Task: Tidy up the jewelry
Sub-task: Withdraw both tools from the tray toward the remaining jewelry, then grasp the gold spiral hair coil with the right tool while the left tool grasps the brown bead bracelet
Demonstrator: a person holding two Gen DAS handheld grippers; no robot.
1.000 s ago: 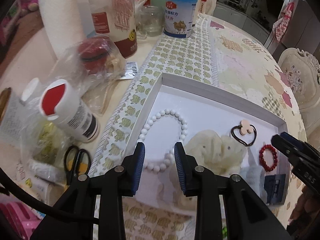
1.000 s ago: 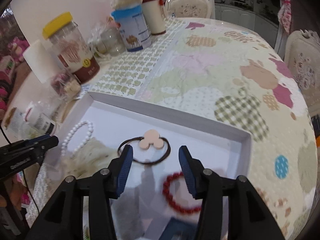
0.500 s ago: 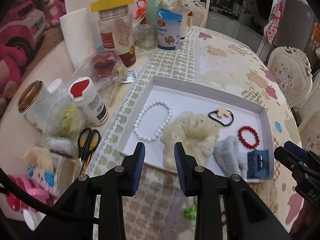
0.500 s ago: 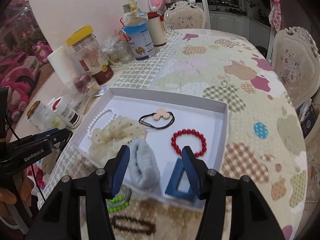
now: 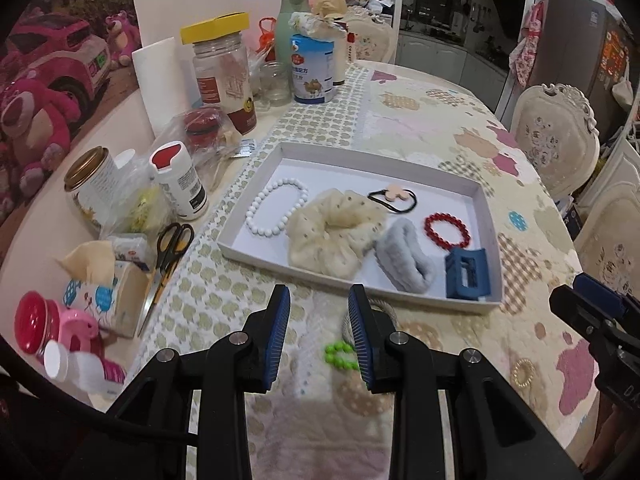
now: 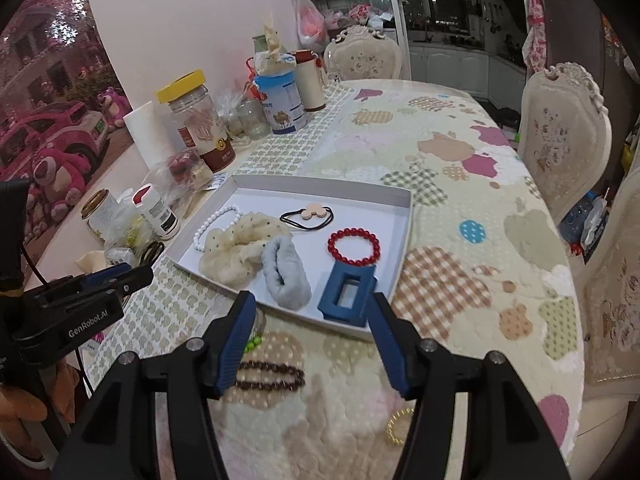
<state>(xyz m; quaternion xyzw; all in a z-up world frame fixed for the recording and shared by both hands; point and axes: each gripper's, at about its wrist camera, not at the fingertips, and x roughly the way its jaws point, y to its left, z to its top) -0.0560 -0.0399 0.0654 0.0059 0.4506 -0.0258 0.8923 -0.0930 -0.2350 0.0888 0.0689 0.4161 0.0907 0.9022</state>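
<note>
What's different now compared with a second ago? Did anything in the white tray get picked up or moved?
Both grippers drew back and up from the white tray, so the whole tray and the loose bracelets in front of it now show. The left gripper kept its gap and holds nothing. The right gripper is opening, nothing between its fingers. The white bead bracelet, cream scrunchie, red bracelet and blue clip lie where they were.

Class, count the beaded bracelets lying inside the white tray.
2: a white bracelet at the tray's left end, a red bracelet toward its right. Scrunchies could hide more.
</note>
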